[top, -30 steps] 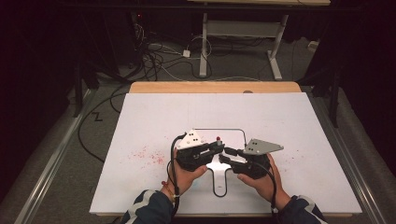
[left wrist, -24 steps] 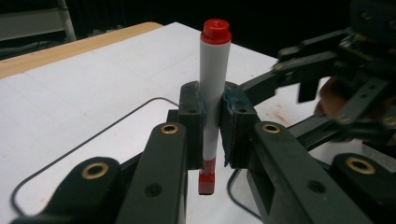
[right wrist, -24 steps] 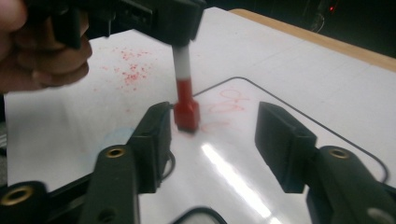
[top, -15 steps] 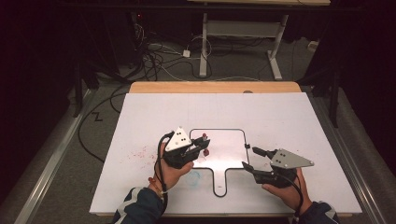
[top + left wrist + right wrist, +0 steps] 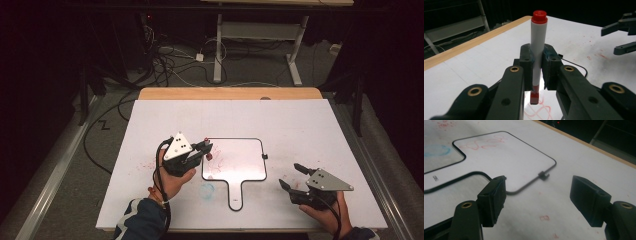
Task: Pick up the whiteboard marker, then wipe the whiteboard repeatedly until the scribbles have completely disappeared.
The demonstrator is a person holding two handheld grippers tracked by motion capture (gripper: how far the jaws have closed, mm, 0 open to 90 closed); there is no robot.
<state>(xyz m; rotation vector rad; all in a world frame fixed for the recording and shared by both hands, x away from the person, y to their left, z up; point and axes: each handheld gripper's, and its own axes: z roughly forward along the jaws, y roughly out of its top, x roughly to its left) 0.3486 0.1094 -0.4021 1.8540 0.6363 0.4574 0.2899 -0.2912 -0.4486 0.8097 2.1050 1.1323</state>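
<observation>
Left gripper (image 5: 206, 146): held in the person's left hand (image 5: 172, 180) at the near left of the white table surface (image 5: 310, 130). Its jaws are clamped on a white marker pen with a red cap (image 5: 537, 50). In the left gripper view the pen stands upright between the pads, cap uppermost, red lower end just above the board. In the high view the pen's tip sits at the left edge of the board.

White paddle-shaped writing board with a thin black rim (image 5: 235, 160): lies flat at table centre, handle pointing toward the near edge. Faint red scribbles mark its left part. A blue circle (image 5: 207, 190) is drawn on the table just near-left of the board, and red smudges (image 5: 150, 164) lie farther left.

Right gripper (image 5: 295, 176): held in the right hand (image 5: 327, 215) at the near right, well apart from the board. Its jaws are spread wide with nothing between them, confirmed in the right gripper view (image 5: 537, 200).
</observation>
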